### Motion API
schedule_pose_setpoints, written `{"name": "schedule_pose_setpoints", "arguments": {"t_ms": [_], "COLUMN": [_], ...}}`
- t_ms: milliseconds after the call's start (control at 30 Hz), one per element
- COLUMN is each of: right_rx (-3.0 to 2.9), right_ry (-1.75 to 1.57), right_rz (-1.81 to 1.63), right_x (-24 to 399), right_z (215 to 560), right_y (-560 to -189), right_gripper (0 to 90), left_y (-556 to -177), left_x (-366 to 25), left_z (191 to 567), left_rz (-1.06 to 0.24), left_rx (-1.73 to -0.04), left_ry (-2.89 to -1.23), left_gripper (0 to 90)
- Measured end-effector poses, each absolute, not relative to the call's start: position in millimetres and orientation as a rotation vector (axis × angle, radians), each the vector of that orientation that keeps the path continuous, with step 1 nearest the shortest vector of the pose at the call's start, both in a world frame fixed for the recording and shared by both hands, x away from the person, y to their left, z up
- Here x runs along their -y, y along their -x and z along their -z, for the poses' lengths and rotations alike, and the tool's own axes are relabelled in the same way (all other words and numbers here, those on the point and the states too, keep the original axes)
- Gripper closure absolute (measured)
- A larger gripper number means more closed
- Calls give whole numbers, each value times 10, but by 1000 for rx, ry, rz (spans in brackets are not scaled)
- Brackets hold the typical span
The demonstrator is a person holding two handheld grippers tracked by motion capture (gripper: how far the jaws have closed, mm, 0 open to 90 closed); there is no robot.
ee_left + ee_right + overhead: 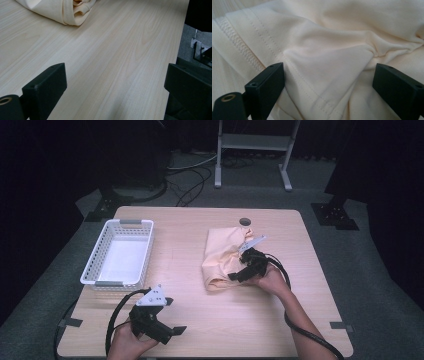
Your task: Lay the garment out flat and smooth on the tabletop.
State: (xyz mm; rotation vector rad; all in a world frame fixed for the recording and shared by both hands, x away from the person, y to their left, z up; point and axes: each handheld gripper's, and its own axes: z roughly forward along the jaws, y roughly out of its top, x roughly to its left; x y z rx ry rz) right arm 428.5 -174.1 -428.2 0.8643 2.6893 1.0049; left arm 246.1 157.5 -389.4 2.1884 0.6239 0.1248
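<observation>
Garment (223,257) lay folded on the worktop (200,320), outside the basket (119,251).
I had right hand-held gripper (329,82) spread over a fold; left hand-held gripper (115,87) spread, empty.

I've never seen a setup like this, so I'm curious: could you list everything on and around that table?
Light wooden table: one, pale wood, centre of the high view.
White plastic lattice basket: one, white, table's left side, nothing inside.
Folded cream cloth garment: one, pale peach, table's right half.
Round cable hole: one, dark, far table edge.
White metal stand: one, on the floor beyond the table.
Black floor cables: several, beyond the table.
Left gripper: one, black, near edge, open over bare wood.
Right gripper: one, black, open, jaws around a fold of the garment.
</observation>
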Motion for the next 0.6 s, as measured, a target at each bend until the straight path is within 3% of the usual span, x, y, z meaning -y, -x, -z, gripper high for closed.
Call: {"name": "schedule_pose_setpoints", "arguments": {"t_ms": [600], "right_rx": [-2696], "right_ry": [-809], "right_rz": [-963], "right_x": [1787], "right_z": [4293], "right_y": [-3869], "right_gripper": [103], "left_y": [-2450], "left_x": [-1534], "left_z": [3905], "left_rz": [-120], "left_rx": [-614], "left_ry": [-2195], "left_gripper": [40]}}
